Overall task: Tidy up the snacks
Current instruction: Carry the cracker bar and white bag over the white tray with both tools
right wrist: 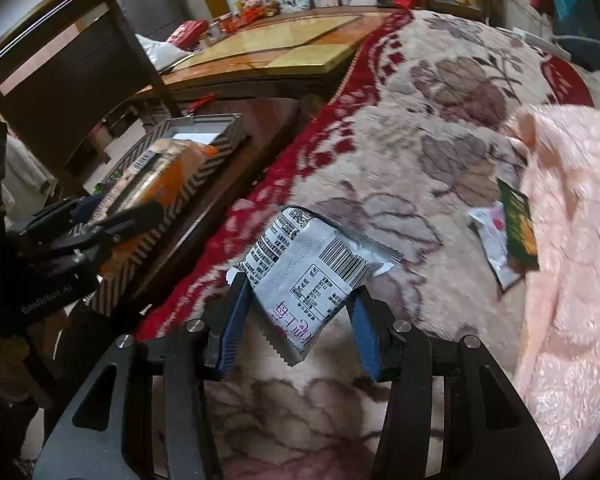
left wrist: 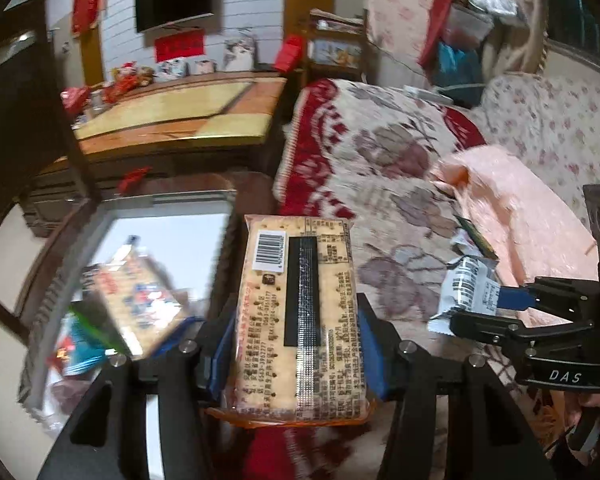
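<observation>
Gripping a cracker pack [left wrist: 300,312], the left tool [left wrist: 296,344] — right tool [right wrist: 300,312] pinches a silver packet [right wrist: 308,268], print blurred.

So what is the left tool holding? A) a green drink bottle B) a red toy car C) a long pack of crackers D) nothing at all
C: in the left wrist view, the left tool has its two blue pads pressed on both sides of the long cracker pack.
</observation>
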### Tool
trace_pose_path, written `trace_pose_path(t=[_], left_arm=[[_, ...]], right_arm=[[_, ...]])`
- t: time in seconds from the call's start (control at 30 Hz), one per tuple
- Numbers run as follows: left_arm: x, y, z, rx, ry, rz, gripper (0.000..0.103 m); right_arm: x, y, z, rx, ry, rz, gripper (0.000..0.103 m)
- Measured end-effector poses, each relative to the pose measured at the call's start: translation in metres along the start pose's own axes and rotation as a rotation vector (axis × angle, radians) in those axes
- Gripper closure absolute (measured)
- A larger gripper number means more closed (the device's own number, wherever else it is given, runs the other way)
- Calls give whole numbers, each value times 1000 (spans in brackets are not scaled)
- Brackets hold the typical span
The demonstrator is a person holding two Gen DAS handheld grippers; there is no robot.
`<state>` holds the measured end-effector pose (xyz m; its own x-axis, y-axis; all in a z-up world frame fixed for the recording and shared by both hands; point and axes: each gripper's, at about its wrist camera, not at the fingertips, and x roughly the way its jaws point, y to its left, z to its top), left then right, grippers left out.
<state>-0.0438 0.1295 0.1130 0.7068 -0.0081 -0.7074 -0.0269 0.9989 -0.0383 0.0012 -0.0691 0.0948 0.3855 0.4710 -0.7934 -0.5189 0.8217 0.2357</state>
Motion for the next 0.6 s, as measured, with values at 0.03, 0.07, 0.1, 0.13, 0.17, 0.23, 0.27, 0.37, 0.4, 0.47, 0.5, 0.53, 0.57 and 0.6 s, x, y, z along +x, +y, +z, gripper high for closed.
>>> trace_pose_path(t=[0.03,0.07,0.1,0.13,0.17,0.23,0.27,0.37,0.4,0.47,0.5,0.53,0.57,0.6], left_arm=[[-3,6,-1,-8,-6,14,47],[-5,12,-1,-18,-11,27,47],[-8,18,-2,-30,-13,38,47],[-9,24,-3,-43,-15,48,47],[-11,29,-4,-55,-17,57,47],[-14,41,-6,-78,-19,79,47],[-15,46,-7,-93,-21,88,47],[-18,60,-10,-128,-27,112,47],[-19,65,-11,-139,-28,121,47],[-20,73,-14,-163,-26,137,47],[-21,78,-15,-175,-24,145,47],[-21,82,-17,-190,-23,154,47],[-21,87,-18,-207,-22,162,47],[-21,92,-20,-222,-20,168,47]], right_arm=[[1,5,2,-12,2,3,55],[3,9,3,-20,4,5,55],[4,15,5,-31,7,8,55],[6,18,7,-38,8,9,55],[7,24,9,-51,12,13,55],[10,31,12,-69,17,16,55],[11,35,13,-80,18,18,55],[15,49,19,-108,24,25,55],[15,52,19,-114,26,28,55],[19,60,22,-129,30,35,55],[21,65,24,-138,34,40,55],[23,70,26,-148,37,45,55],[26,74,28,-155,40,49,55],[29,79,30,-164,43,57,55]])
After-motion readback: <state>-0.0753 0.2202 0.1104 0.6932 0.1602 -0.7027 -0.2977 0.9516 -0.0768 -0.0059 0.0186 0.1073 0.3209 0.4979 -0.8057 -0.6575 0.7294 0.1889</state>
